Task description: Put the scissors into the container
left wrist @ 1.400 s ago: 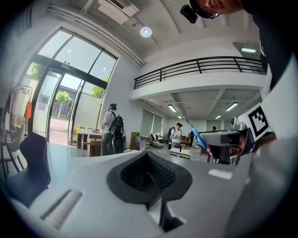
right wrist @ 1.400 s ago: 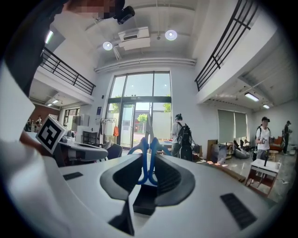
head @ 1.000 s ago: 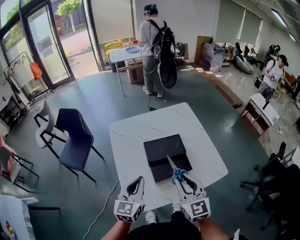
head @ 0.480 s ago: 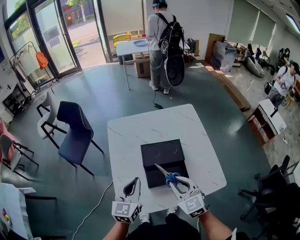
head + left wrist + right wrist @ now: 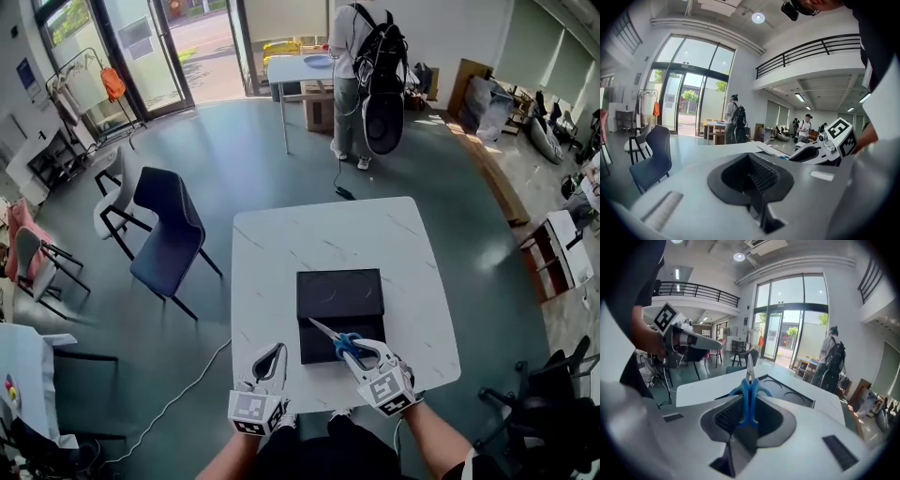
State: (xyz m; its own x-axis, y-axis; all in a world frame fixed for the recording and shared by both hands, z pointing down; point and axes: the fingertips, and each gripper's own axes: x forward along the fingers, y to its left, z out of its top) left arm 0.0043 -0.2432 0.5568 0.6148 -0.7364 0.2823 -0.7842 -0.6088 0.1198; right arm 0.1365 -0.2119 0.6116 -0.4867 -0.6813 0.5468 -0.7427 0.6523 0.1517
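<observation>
The black container (image 5: 339,298) sits open-topped in the middle of the white table (image 5: 281,253). The scissors (image 5: 336,339) have blue handles, and their silver blades point up and left over the container's near part. My right gripper (image 5: 360,353) is shut on the blue handles. In the right gripper view the scissors (image 5: 750,380) stand upright between the pads of the right gripper (image 5: 749,398), with the container (image 5: 787,392) just beyond. My left gripper (image 5: 270,362) hovers at the table's front edge, shut and holding nothing. The left gripper (image 5: 752,176) appears the same way in its own view.
A dark blue chair (image 5: 171,234) stands left of the table, with more chairs (image 5: 37,272) further left. A person with a black backpack (image 5: 370,66) stands at a far table (image 5: 300,66). A cable (image 5: 178,398) runs over the floor, and an office chair (image 5: 553,394) is at the right.
My right gripper has swung the scissors so the blades point further left over the container's near part. The left gripper has stayed near the front edge.
</observation>
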